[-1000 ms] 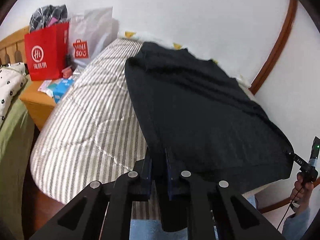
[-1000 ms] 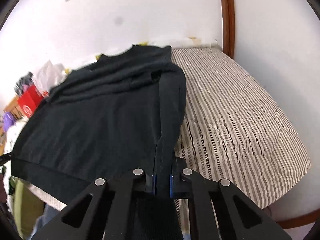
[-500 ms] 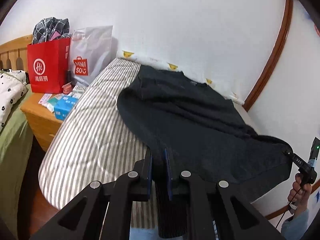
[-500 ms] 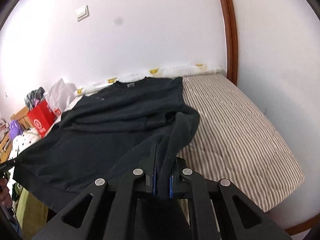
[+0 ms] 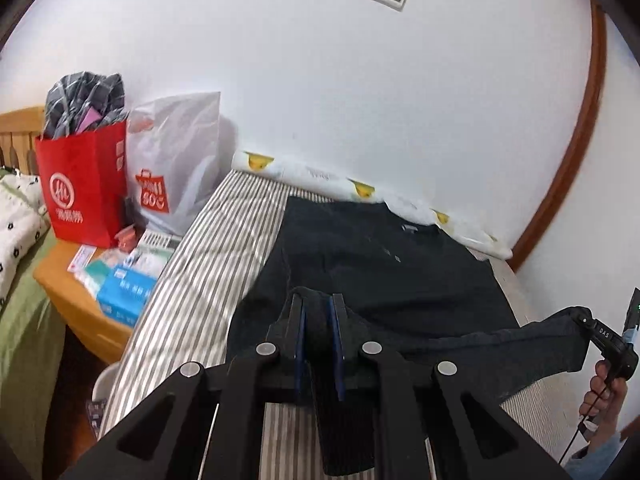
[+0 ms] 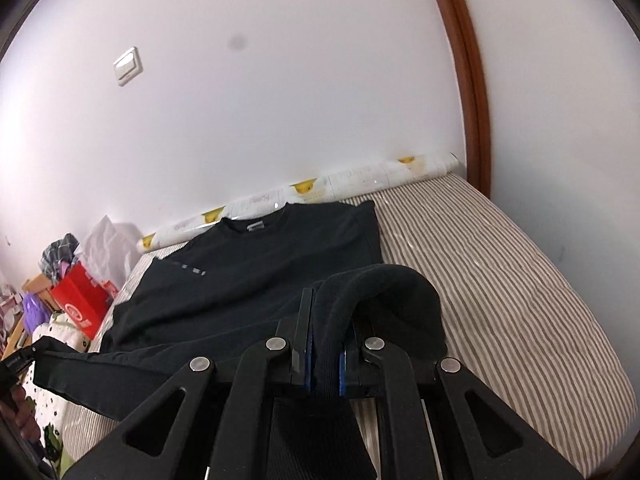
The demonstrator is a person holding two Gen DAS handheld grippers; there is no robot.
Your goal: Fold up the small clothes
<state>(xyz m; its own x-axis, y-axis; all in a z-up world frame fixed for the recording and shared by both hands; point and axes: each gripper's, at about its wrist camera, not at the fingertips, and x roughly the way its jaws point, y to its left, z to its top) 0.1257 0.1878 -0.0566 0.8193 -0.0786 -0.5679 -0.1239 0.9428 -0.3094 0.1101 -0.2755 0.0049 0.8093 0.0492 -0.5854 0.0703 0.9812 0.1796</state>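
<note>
A black sweatshirt (image 5: 380, 264) lies on the striped mattress (image 5: 224, 248), its collar toward the far wall. My left gripper (image 5: 318, 304) is shut on the left part of its near hem, lifted above the bed. My right gripper (image 6: 324, 308) is shut on the right part of the hem, with a fold of black cloth (image 6: 384, 292) bulging over its fingers. The hem stretches between the two grippers. In the right wrist view the sweatshirt (image 6: 260, 264) is flat at the collar end.
A wooden nightstand (image 5: 76, 300) at the left holds a red paper bag (image 5: 80, 188), a white plastic bag (image 5: 176, 168) and small boxes. A rolled duck-print sheet (image 5: 360, 188) lies along the white wall. A brown trim (image 6: 468, 80) marks the right corner.
Both grippers have lifted the hem and carried it toward the collar. The spread body of the sweatshirt now looks shorter, and more wall shows in both views.
</note>
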